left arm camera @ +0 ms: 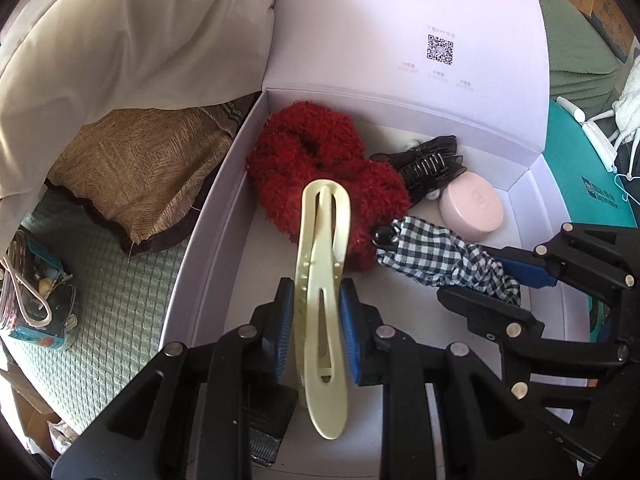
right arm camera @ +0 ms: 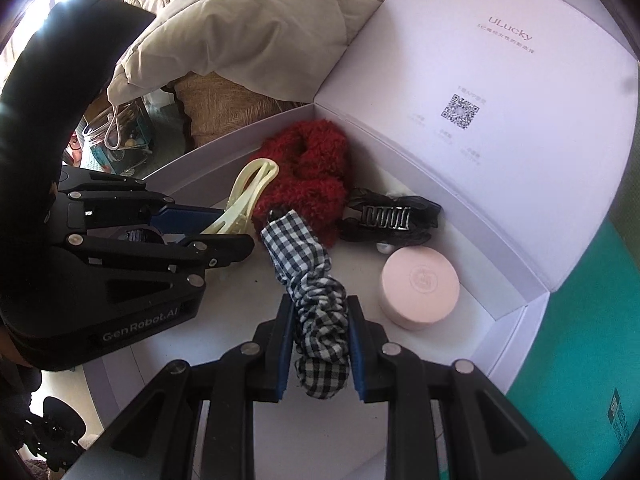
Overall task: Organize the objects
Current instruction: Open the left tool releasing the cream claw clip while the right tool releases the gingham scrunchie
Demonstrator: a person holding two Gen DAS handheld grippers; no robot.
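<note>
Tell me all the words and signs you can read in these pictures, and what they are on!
"ULucky": on the open box lid.
"GenRobot.AI": on the side of the left claw.
QR code: a square sign on the lid, no words.
Small lines under "ULucky" and around the QR code: too small to read.
Round embossed mark on the pink case: too faint to read.
White print on the teal surface: too blurred to read.
</note>
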